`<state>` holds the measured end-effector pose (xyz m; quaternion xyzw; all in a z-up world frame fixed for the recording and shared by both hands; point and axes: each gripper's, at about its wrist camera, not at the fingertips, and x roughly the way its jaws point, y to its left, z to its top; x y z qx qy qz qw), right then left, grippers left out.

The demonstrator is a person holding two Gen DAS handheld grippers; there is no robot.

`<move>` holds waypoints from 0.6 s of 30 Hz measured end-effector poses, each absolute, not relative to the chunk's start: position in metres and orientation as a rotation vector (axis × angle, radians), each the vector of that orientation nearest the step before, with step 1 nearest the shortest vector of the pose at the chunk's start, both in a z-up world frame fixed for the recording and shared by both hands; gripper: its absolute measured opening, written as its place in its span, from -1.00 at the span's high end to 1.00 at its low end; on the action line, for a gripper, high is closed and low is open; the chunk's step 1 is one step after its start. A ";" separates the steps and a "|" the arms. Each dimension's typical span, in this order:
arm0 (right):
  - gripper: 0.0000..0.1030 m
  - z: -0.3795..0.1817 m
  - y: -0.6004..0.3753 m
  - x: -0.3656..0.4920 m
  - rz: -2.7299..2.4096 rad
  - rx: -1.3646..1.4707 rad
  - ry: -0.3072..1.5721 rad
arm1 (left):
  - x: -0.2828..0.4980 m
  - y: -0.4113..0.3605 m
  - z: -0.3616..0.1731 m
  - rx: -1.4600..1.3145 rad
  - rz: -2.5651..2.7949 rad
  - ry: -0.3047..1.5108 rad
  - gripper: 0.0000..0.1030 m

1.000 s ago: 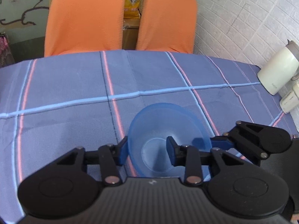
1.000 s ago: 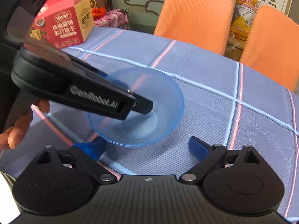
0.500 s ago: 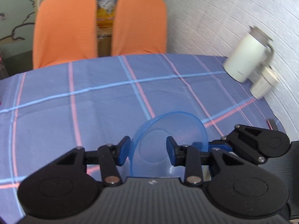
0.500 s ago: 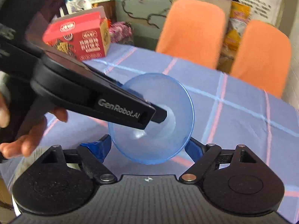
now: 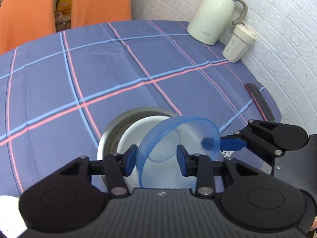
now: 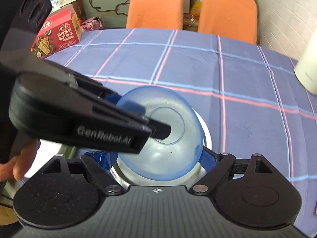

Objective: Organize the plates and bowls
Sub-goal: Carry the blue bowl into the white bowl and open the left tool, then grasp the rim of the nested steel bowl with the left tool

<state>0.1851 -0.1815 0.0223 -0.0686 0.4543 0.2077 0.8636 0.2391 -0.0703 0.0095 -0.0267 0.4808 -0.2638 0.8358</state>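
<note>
A clear blue plastic bowl (image 5: pixel 174 150) hangs tilted in the air; it also shows in the right wrist view (image 6: pixel 164 138). My left gripper (image 5: pixel 156 158) is shut on the bowl's near wall, one finger inside, one outside. Below it stands a steel bowl (image 5: pixel 111 132) with a white bowl (image 5: pixel 134 132) nested inside; the steel rim shows in the right wrist view (image 6: pixel 207 136). My right gripper (image 6: pixel 156 156) is open, its blue pads (image 6: pixel 207 156) either side of the blue bowl, low over the stack. One right finger (image 5: pixel 233 141) shows beside the bowl.
A white thermos jug (image 5: pixel 214 13) and a white lidded cup (image 5: pixel 237 43) stand at the table's far right by the brick wall. A red cracker box (image 6: pixel 57 35) stands far left. Two orange chairs (image 6: pixel 154 6) are behind the table. A dark flat object (image 5: pixel 259 103) lies at the right edge.
My left gripper has carried the blue bowl up off the cloth and rightward, over the steel and white bowl stack. The bowl tilted. My right gripper followed alongside, still open.
</note>
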 end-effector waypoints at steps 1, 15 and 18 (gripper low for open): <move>-0.44 0.019 -0.181 0.186 0.440 -0.136 0.954 | 0.240 -0.070 0.008 -0.057 -0.546 1.018 0.30; -0.44 0.013 -0.235 0.141 0.332 0.134 0.693 | 0.188 -0.025 0.035 -0.028 -0.350 0.726 -0.45; -0.44 -0.007 -0.238 0.127 0.285 0.244 0.654 | 0.172 -0.028 0.018 -0.002 -0.263 0.728 -0.45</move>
